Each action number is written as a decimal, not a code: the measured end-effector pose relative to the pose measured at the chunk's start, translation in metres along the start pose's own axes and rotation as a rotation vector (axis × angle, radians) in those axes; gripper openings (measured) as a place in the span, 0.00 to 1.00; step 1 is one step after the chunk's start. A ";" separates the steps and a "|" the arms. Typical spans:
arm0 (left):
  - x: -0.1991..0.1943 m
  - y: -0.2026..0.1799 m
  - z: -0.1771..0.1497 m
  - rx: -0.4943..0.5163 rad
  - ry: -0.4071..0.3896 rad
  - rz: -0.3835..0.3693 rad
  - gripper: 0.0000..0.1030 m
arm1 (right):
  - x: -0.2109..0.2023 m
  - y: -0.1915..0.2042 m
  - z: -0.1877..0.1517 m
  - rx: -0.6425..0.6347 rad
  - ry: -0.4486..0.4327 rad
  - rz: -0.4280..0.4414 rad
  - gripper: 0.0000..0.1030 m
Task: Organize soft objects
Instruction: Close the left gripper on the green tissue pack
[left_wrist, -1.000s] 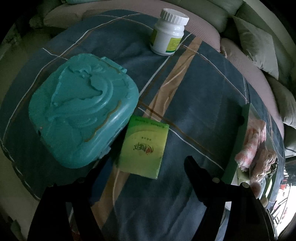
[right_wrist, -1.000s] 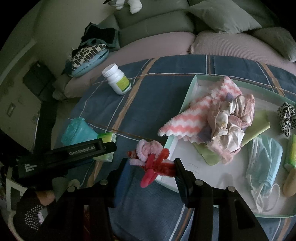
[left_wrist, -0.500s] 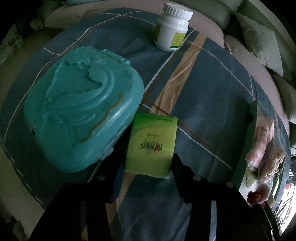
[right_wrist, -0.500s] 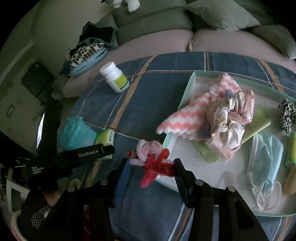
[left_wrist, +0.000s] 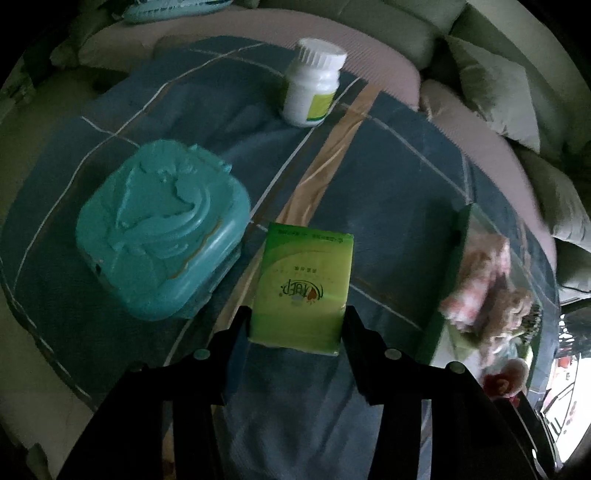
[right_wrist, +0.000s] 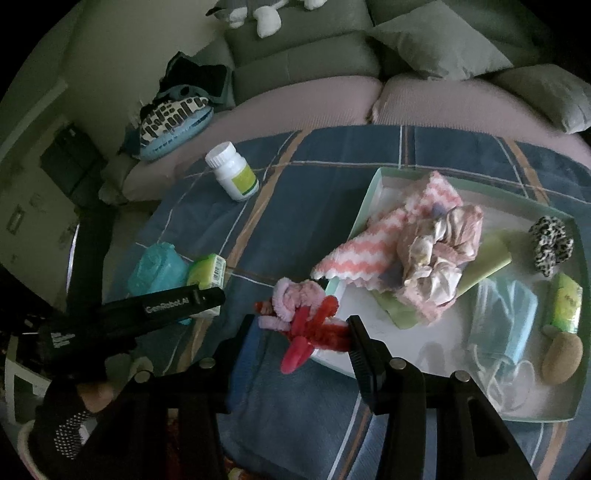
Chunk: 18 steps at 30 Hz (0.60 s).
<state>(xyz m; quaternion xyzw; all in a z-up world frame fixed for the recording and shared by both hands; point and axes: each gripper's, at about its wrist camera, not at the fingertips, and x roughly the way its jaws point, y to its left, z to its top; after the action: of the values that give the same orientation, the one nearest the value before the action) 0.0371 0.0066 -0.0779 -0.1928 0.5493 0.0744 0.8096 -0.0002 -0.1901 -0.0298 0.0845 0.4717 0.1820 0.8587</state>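
Note:
My left gripper (left_wrist: 297, 321) is shut on a green tissue pack (left_wrist: 304, 284), its fingers pressed to both sides, above the plaid cloth. The pack also shows in the right wrist view (right_wrist: 208, 273) beside the left gripper body (right_wrist: 162, 308). My right gripper (right_wrist: 301, 326) is shut on a red and pink fuzzy toy (right_wrist: 306, 317) at the near left corner of the pale green tray (right_wrist: 369, 195). The tray holds a pink zigzag cloth (right_wrist: 369, 243), a crumpled pink fabric (right_wrist: 439, 258), a face mask (right_wrist: 506, 317) and a leopard scrunchie (right_wrist: 550, 245).
A teal plastic case (left_wrist: 159, 236) lies left of the tissue pack. A white pill bottle (left_wrist: 312, 88) stands at the far side of the cloth. Another green pack (right_wrist: 565, 304) and a brown oval object (right_wrist: 561, 354) sit in the tray. A sofa with cushions (right_wrist: 436, 48) lies behind.
My left gripper moved forward around the green tissue pack, closed on it and lifted it slightly. My right gripper has held still with the fuzzy toy.

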 end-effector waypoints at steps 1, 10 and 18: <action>-0.004 -0.001 0.000 0.003 -0.005 -0.004 0.49 | -0.003 0.000 0.000 0.000 -0.006 -0.002 0.49; -0.044 -0.035 -0.007 0.083 -0.060 -0.078 0.49 | -0.032 -0.017 0.001 0.046 -0.055 -0.028 0.49; -0.068 -0.073 -0.013 0.171 -0.098 -0.137 0.49 | -0.064 -0.048 0.002 0.125 -0.118 -0.076 0.49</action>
<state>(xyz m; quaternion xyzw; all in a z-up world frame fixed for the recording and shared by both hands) 0.0236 -0.0591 -0.0027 -0.1562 0.4991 -0.0193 0.8521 -0.0183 -0.2590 0.0056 0.1304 0.4337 0.1145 0.8842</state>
